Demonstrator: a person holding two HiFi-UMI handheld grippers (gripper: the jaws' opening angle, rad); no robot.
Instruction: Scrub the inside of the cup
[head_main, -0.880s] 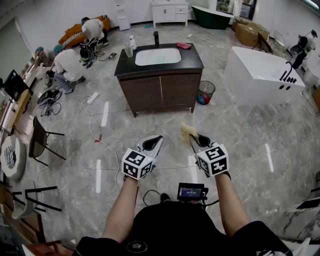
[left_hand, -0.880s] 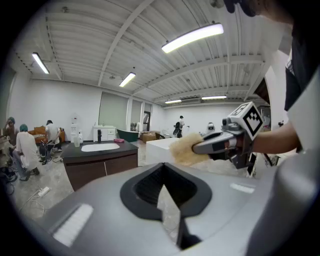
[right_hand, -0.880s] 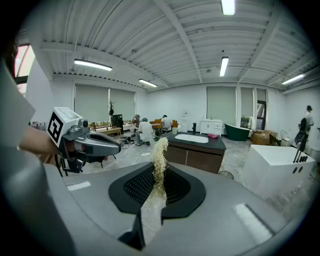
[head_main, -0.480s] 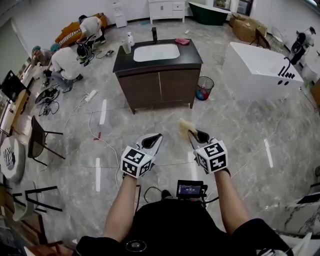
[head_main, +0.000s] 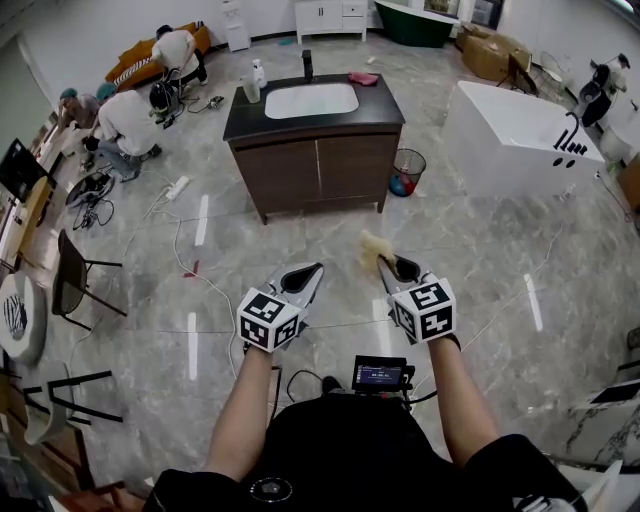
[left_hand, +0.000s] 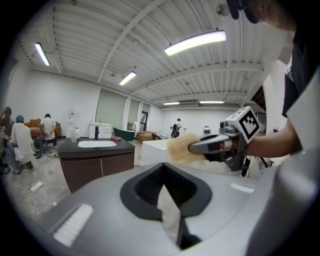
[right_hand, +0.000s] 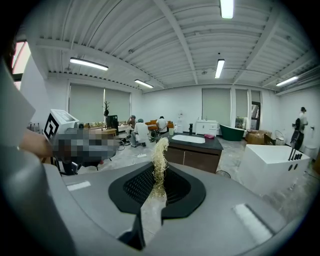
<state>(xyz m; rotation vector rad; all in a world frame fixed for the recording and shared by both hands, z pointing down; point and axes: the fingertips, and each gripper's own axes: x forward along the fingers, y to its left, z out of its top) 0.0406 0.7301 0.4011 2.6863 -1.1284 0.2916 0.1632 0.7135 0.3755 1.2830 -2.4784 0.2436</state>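
My right gripper (head_main: 386, 266) is shut on a pale yellow fibrous scrubber (head_main: 372, 248), which sticks out past its tips. In the right gripper view the scrubber (right_hand: 160, 155) stands up between the closed jaws. My left gripper (head_main: 311, 272) is held level beside it, shut with nothing in it (left_hand: 163, 172). Both hang over the marble floor, well short of the dark vanity (head_main: 315, 125) with its white sink (head_main: 306, 100). A small cup (head_main: 251, 92) and a bottle (head_main: 259, 72) stand at the counter's back left corner.
A black faucet (head_main: 307, 63) and a pink cloth (head_main: 362, 78) are on the counter. A mesh bin (head_main: 408, 172) stands right of the vanity, then a white bathtub (head_main: 520, 130). People crouch at the back left (head_main: 125, 120). Cables (head_main: 185, 255) and a chair (head_main: 75, 280) lie left.
The vanity has shifted slightly up in the head view. Both grippers keep their stance, and the scrubber stays in the right one.
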